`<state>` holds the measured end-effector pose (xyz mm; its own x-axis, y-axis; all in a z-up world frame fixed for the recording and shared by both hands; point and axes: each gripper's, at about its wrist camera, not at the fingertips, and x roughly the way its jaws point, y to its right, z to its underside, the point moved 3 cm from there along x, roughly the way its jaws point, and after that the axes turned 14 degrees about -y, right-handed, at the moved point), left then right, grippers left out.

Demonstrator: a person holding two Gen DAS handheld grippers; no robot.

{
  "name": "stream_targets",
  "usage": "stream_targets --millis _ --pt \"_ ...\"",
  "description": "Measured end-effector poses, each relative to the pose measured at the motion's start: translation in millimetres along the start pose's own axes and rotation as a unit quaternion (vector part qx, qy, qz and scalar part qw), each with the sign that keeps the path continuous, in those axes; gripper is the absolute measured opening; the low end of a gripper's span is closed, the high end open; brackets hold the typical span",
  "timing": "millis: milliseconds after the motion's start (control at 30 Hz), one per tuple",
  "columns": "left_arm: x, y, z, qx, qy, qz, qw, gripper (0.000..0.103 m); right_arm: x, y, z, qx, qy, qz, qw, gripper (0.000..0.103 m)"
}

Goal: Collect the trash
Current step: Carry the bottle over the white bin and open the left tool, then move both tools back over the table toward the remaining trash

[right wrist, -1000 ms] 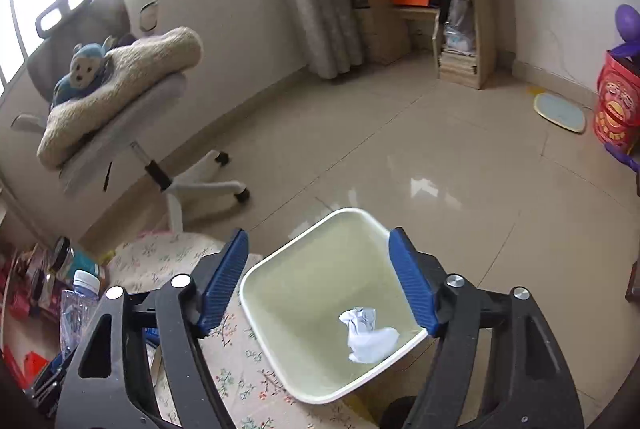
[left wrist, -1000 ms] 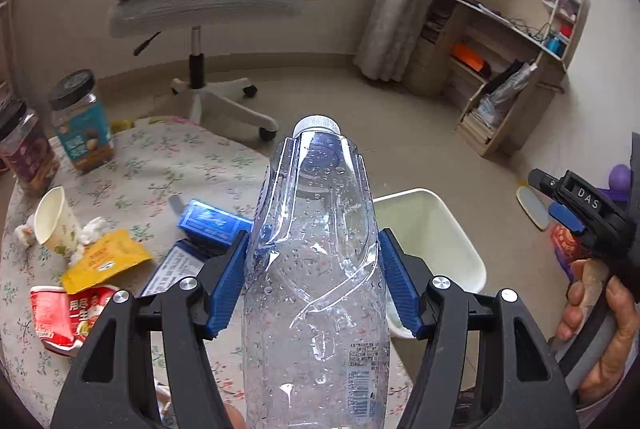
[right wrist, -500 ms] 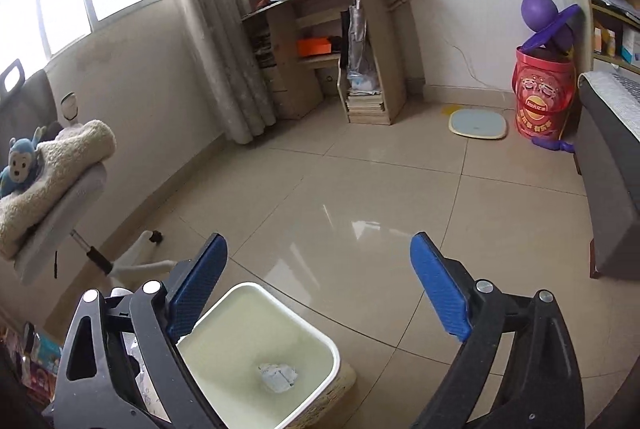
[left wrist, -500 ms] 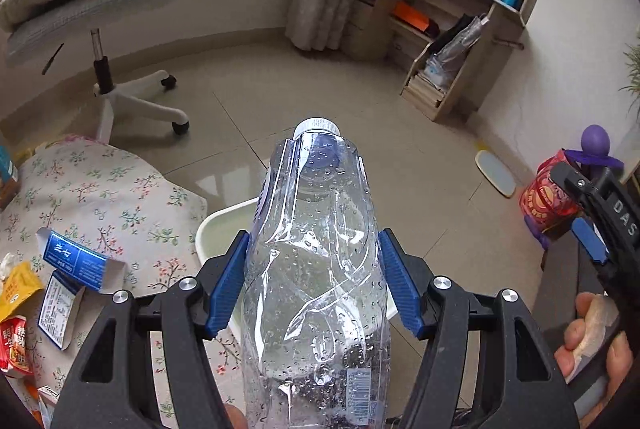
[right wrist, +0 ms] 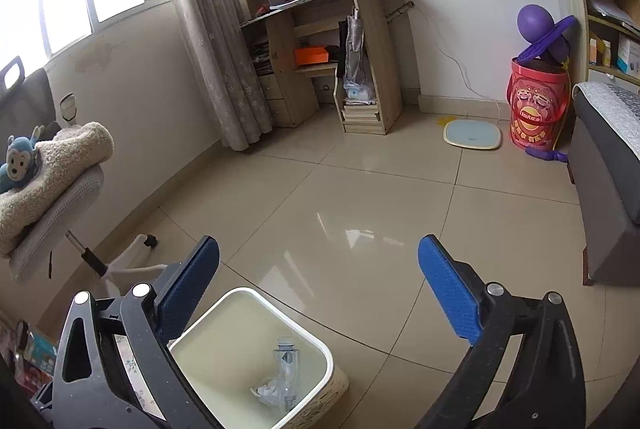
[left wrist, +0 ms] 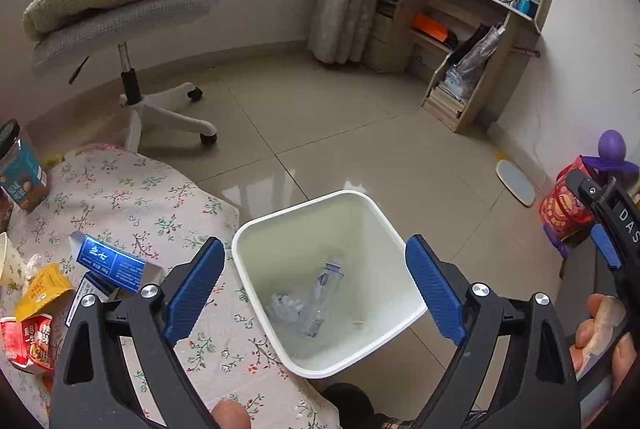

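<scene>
My left gripper (left wrist: 316, 289) is open and empty, right above the white trash bin (left wrist: 308, 203) beside the table. A clear plastic bottle (left wrist: 322, 301) lies inside the bin next to a crumpled white tissue (left wrist: 285, 307). My right gripper (right wrist: 318, 293) is open and empty, held higher, to the right of the bin (right wrist: 320, 349); the bottle (right wrist: 285, 369) shows inside. On the floral tablecloth (left wrist: 160, 197) lie a blue box (left wrist: 110, 261), a yellow packet (left wrist: 42, 289), a red wrapper (left wrist: 28, 343) and a paper cup (left wrist: 10, 265).
A jar (left wrist: 18, 169) stands at the table's far left. A swivel chair (left wrist: 132, 29) with a blanket and plush monkey stands behind the table. A wooden desk (right wrist: 320, 61), a red bucket (right wrist: 536, 105) and a sofa edge (right wrist: 608, 189) border the tiled floor.
My left gripper opened and let the bottle go; it now lies in the bin. The right gripper rose and swung slightly right of the bin.
</scene>
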<state>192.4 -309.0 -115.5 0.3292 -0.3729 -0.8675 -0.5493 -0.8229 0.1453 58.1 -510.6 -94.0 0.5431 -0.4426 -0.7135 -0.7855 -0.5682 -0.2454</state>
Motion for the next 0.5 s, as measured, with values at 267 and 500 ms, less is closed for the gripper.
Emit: stream_targets --millis 267,500 --pt "-41.9 -48.1 11.4 -0.043 0.056 -0.083 0.9941 0.090 -15.5 -56.1 26.0 -0.099 0.016 -0.007 0.995 0.096" --pt "-70.9 -88.3 28.3 -0.075 0.091 -0.135 0.9838 0.093 -30.7 -109.7 53.4 -0.167 0.027 -0.023 0.985 0.096"
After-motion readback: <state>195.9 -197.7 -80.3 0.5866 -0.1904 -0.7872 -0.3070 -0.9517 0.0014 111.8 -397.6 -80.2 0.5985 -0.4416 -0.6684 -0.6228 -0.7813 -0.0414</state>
